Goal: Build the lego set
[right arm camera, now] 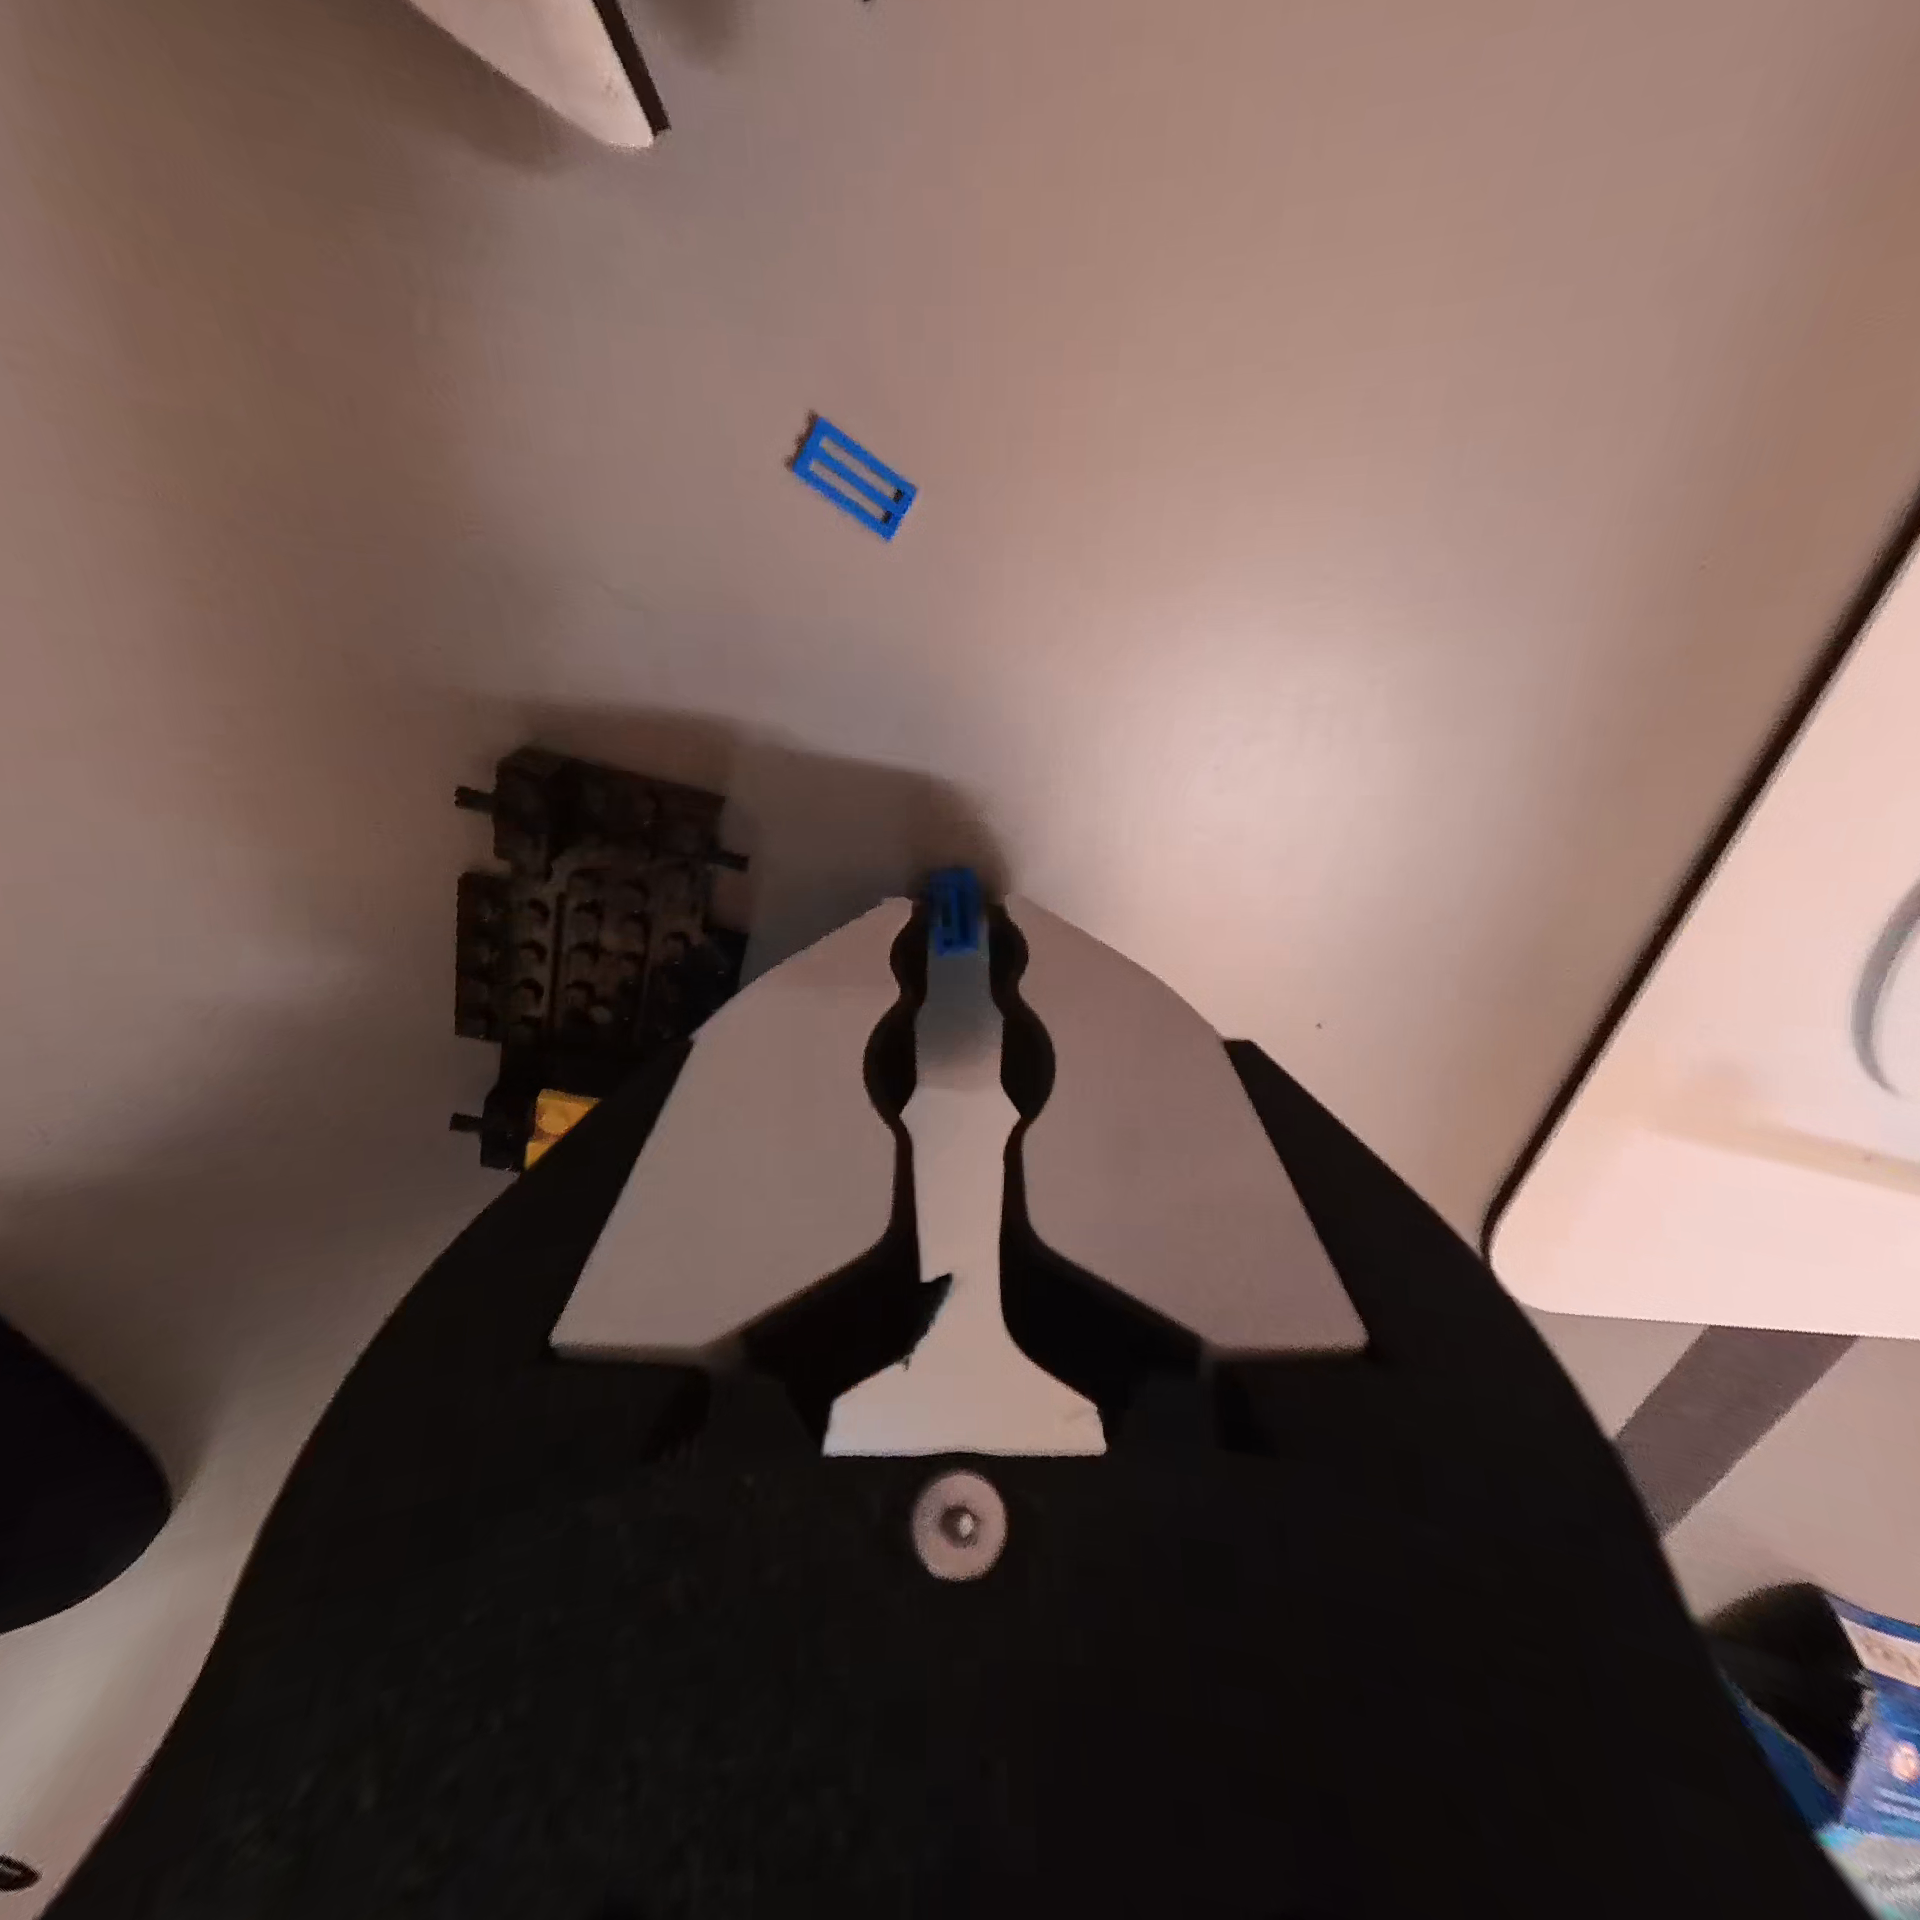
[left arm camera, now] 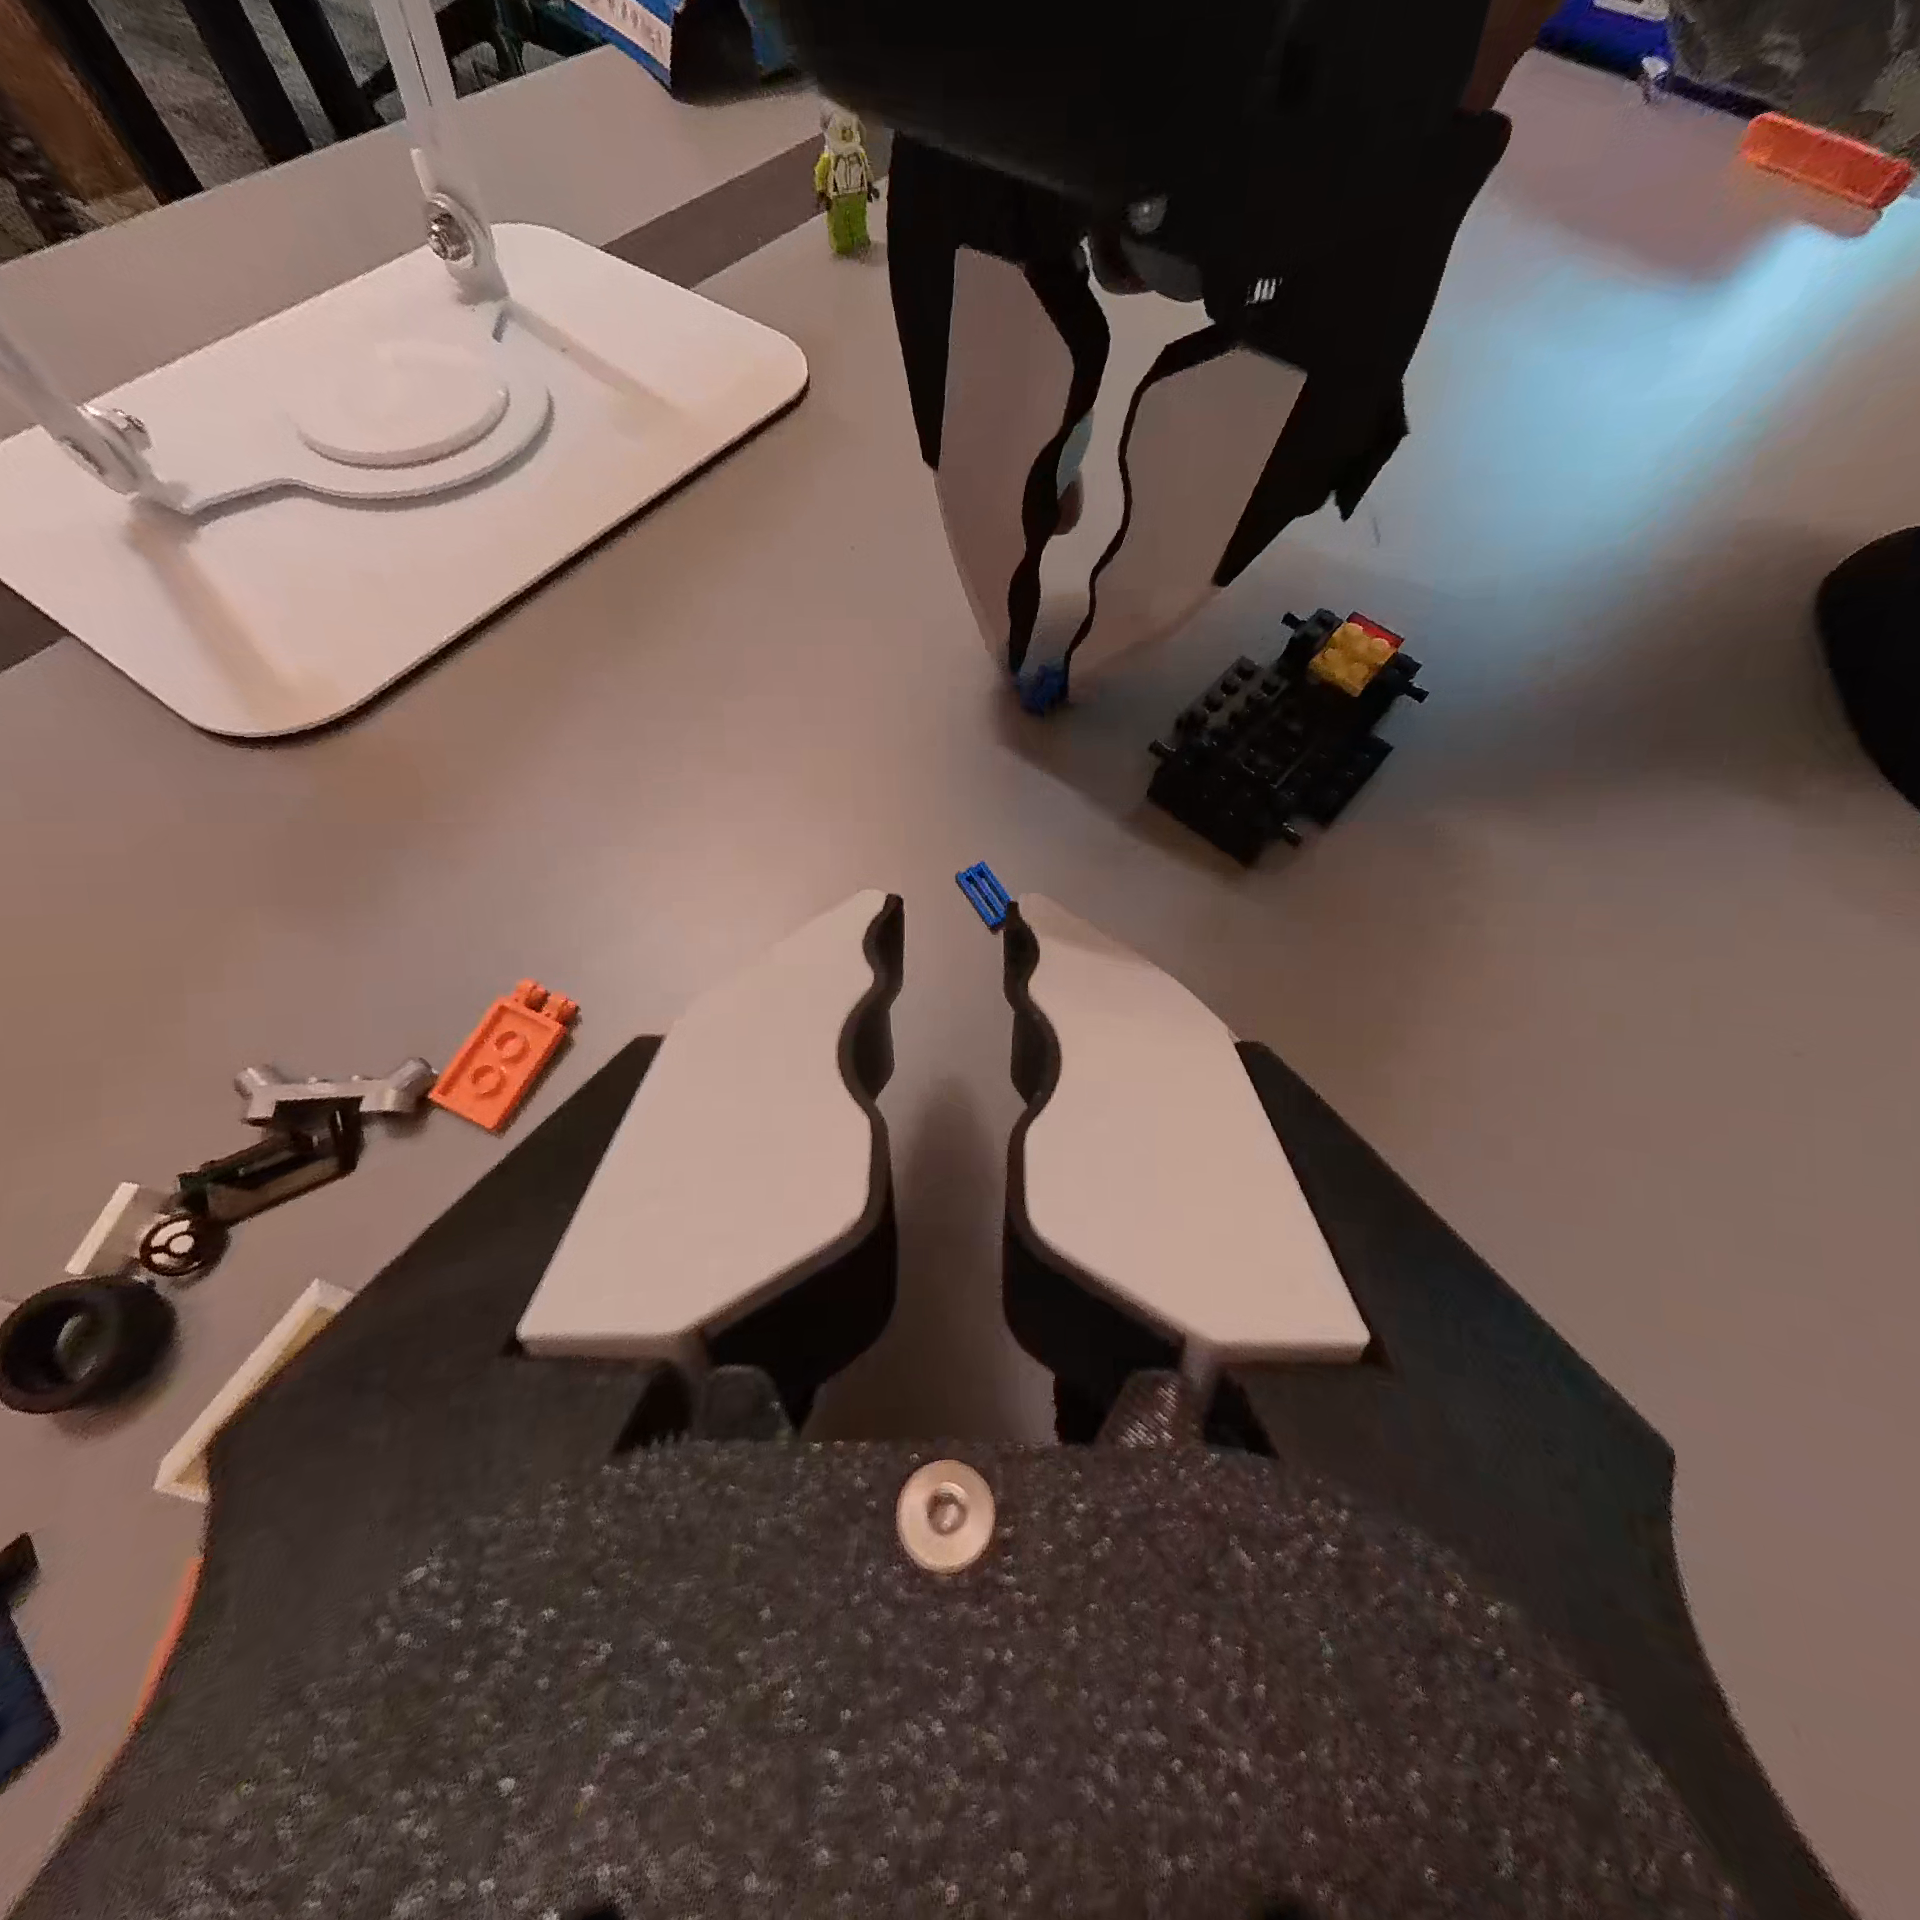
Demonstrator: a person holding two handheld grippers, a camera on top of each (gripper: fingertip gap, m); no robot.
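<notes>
A black Lego car chassis (left arm camera: 1280, 740) with a yellow brick on it lies on the grey table; it also shows in the right wrist view (right arm camera: 587, 935). My right gripper (right arm camera: 954, 914) is shut on a small blue Lego piece (right arm camera: 953, 923), its tips down at the table just beside the chassis; it also shows in the left wrist view (left arm camera: 1042, 681). A second blue tile (left arm camera: 983, 894) lies upside down on the table, seen too in the right wrist view (right arm camera: 852, 478). My left gripper (left arm camera: 954, 920) is open and empty, its right tip just short of that tile.
A white stand base (left arm camera: 395, 468) sits at the left back. Loose parts lie at the left: an orange hinge plate (left arm camera: 501, 1055), a grey bar (left arm camera: 332, 1086), a black tyre (left arm camera: 78, 1345). A green minifigure (left arm camera: 847, 187) and an orange piece (left arm camera: 1829, 177) stand farther back. One gripper's finger ends stand about 10 cm off the other's.
</notes>
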